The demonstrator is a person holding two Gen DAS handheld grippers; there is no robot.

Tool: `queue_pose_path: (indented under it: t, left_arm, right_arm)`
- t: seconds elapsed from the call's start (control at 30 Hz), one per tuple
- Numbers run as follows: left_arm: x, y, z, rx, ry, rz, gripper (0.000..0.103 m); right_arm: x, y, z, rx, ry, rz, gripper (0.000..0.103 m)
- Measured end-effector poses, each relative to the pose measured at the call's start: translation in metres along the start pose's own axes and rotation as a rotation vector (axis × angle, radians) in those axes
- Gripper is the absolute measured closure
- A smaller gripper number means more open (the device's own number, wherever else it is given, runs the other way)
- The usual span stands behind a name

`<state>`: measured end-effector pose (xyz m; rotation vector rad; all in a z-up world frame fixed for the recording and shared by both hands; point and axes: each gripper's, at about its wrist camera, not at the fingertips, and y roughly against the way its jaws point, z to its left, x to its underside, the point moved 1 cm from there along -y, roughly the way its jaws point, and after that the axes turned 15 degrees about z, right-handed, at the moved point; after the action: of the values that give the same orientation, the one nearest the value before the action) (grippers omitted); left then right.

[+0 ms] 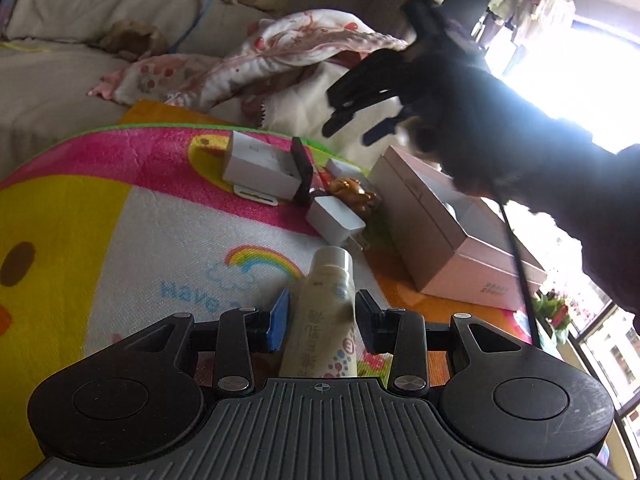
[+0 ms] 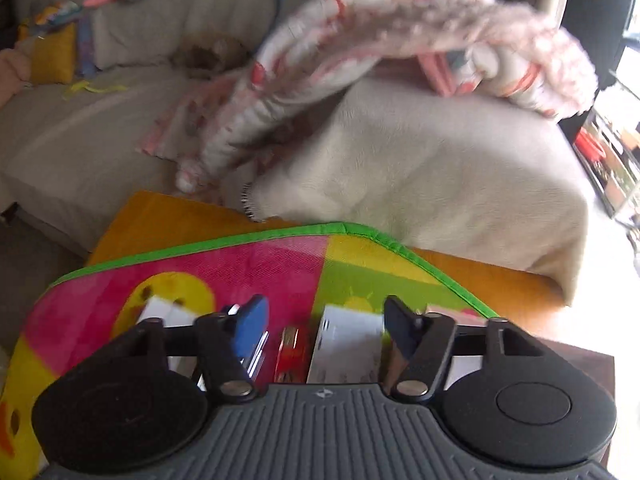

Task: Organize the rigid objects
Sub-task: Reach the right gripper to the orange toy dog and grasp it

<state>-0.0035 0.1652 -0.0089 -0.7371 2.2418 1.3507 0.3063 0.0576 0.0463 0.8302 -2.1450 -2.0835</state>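
Observation:
In the left wrist view a cream tube (image 1: 324, 312) lies between the fingers of my left gripper (image 1: 324, 320); the jaws stand around it, slightly apart, and contact is unclear. Beyond it on the colourful mat (image 1: 160, 240) lie a white charger (image 1: 336, 222), a white box (image 1: 256, 168), a black bar (image 1: 303, 170) and a golden figurine (image 1: 352, 192). An open pink box (image 1: 452, 232) stands at the right. My right gripper (image 1: 368, 116) hovers open above the objects. In the right wrist view the right gripper (image 2: 324, 332) is open over a white box (image 2: 348, 348) and a red item (image 2: 290, 354).
A beige sofa (image 2: 100, 132) with a patterned blanket (image 2: 360, 28) lies behind the mat. An orange table edge (image 2: 500, 284) borders the mat. A bright window (image 1: 580, 80) is at the right. A black cable (image 1: 518, 260) hangs over the pink box.

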Motion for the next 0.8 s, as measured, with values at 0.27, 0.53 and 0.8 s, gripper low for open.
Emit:
queue_pose_path:
  t: [0.27, 0.53, 0.8]
  left_arm:
    - [0.001, 0.001, 0.006, 0.033, 0.031, -0.003, 0.064]
    - [0.0, 0.005, 0.011, 0.028, 0.059, -0.024, 0.064]
    - [-0.002, 0.003, 0.012, 0.026, 0.061, -0.013, 0.064]
  right_arm:
    - [-0.029, -0.047, 0.01, 0.115, 0.031, 0.091, 0.081]
    - [0.006, -0.038, 0.013, 0.051, 0.029, 0.176, 0.085]
    - [0.075, -0.005, 0.028, -0.064, 0.18, 0.24, 0.089]
